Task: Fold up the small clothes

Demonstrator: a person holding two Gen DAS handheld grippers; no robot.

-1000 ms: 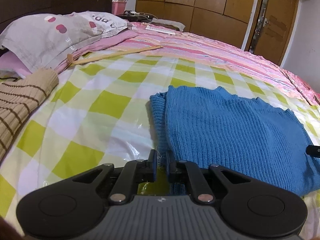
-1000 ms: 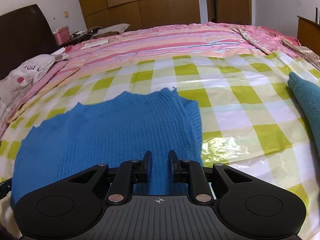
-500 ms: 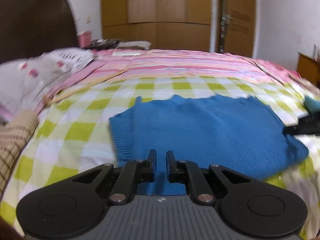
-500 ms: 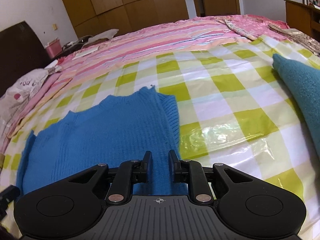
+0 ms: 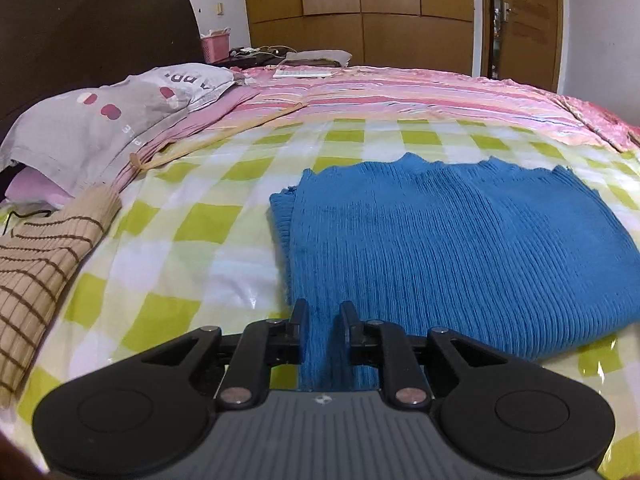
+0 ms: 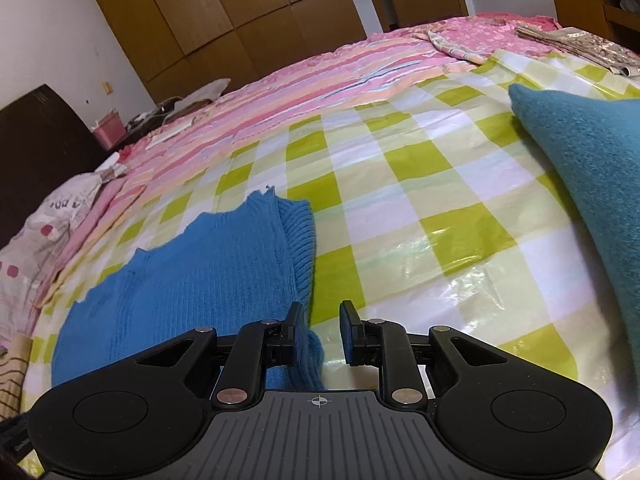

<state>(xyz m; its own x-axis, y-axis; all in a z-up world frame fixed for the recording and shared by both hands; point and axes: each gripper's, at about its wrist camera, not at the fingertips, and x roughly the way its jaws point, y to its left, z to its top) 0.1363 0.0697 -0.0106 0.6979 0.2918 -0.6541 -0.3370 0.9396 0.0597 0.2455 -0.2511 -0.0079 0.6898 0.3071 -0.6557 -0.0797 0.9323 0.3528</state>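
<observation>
A blue ribbed knit sweater lies folded flat on the green-checked plastic sheet over the bed. My left gripper is open with a narrow gap, just above the sweater's near left edge, holding nothing. In the right wrist view the same sweater lies to the left. My right gripper is open at the sweater's near right corner, with cloth bunched below the left finger and nothing clamped.
A tan striped garment lies at the left. A teal garment lies at the right. Grey pillows and a pink striped quilt lie farther back. A dark headboard and wooden wardrobe stand behind.
Both grippers have pulled back and shifted toward the sweater's near corners. The right gripper is no longer seen in the left wrist view. The sweater lies as before.
</observation>
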